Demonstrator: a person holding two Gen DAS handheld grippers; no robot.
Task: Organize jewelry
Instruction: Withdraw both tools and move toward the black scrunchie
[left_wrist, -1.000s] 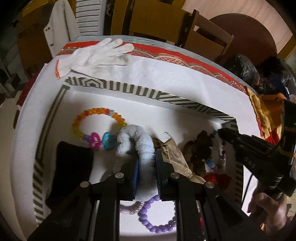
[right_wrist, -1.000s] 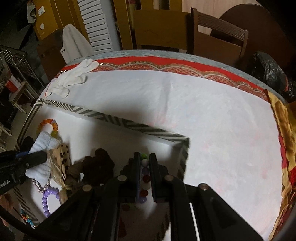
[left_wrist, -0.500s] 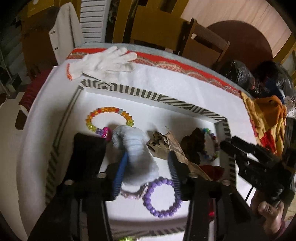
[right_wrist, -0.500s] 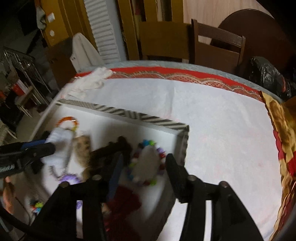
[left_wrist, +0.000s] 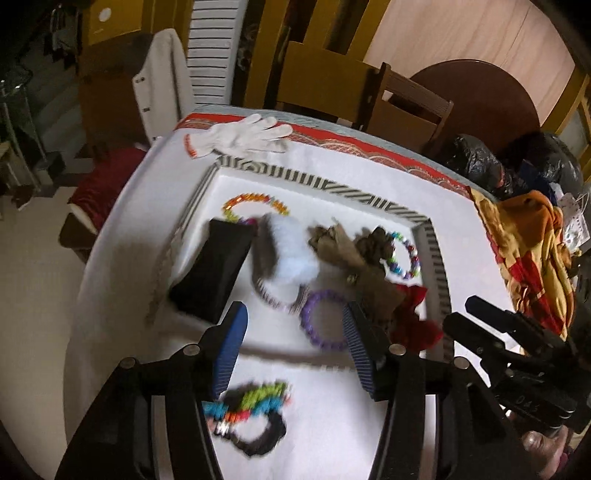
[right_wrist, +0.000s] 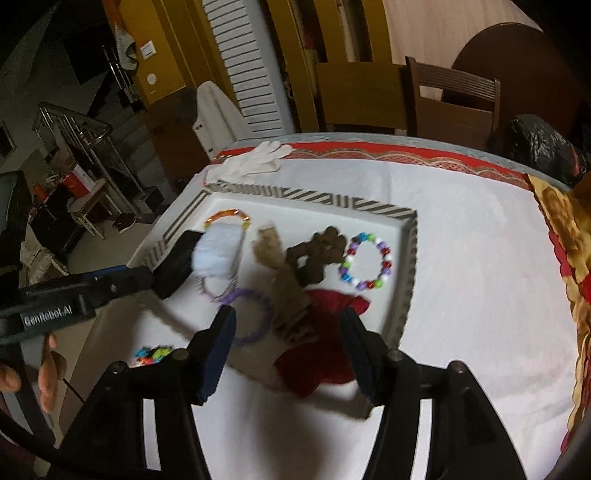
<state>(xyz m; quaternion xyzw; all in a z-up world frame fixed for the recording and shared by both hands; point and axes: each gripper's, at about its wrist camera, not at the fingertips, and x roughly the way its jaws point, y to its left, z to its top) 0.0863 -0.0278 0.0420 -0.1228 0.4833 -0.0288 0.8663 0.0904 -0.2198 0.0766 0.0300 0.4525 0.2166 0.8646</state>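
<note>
While both grippers, left (left_wrist: 293, 334) & right (right_wrist: 286, 341), hung jaws opening w/ nothing between them above the tray (right_wrist: 412, 266), the step looked btwn placements; next probably needed picking the stray multicolour bracelet (left_wrist: 251, 406).

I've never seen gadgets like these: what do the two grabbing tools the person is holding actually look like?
Each hand-held gripper is a black frame with silver bolts and two ribbed blue pads: the left hand-held gripper and the right hand-held gripper look alike. The left one's side bears white lettering "GenRobot.AI", with a black cable beneath.
</note>
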